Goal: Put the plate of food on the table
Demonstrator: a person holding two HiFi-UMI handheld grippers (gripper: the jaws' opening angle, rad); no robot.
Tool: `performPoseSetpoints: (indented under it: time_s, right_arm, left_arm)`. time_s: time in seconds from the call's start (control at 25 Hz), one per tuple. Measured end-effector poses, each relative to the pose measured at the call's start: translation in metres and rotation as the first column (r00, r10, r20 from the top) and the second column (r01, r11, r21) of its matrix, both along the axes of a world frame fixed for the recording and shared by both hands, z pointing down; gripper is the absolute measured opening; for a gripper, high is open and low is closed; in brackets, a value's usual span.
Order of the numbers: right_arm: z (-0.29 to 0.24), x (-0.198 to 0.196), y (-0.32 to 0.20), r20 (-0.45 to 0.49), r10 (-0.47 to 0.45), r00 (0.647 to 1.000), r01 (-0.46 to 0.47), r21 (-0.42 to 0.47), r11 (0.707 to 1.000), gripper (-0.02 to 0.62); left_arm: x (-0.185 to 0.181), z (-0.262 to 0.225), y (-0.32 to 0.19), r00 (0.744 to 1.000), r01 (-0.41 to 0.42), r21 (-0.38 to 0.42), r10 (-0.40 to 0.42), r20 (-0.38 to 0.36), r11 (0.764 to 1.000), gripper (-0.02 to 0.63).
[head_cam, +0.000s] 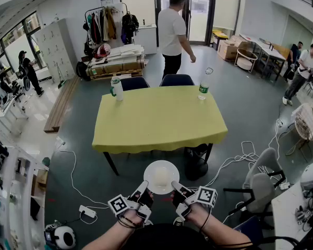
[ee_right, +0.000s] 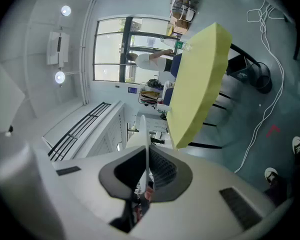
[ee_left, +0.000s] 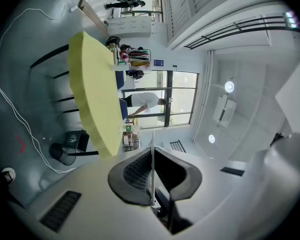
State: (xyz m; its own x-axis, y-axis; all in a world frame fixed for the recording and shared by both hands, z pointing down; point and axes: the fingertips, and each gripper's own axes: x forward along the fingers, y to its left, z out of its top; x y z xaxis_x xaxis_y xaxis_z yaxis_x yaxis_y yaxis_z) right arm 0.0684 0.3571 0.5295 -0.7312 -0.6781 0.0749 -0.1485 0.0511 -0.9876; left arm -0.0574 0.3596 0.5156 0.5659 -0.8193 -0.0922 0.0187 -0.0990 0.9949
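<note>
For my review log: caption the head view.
The left gripper and right gripper hold a plate of food by its rim, short of the yellow table.

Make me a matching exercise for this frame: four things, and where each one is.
1 plate
2 clear bottle
3 blue chairs
4 person in white shirt

a standing beyond the chairs
b near the far right edge of the table
c clamped at its rim by left gripper and right gripper, short of the table
d tucked at the table's far side

Pairs: 1-c, 2-b, 3-d, 4-a

Left gripper [head_cam: 143, 191] and right gripper [head_cam: 176, 190] pinch the plate [head_cam: 149, 170] by its rim — short of the yellow table [head_cam: 156, 121]
</note>
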Motion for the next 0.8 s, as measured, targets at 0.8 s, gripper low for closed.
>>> performPoseSetpoints:
  time_s: [0.8]
  right_arm:
    - [-0.0061,-0.0055,-0.0079,-0.006,-0.011,1.000,0.011,0.046,0.999,0.023]
  left_arm:
    - [-0.0067,0.0014,-0.0066,1.000,0.010,0.013,-0.010,0.006,1.000,0.025]
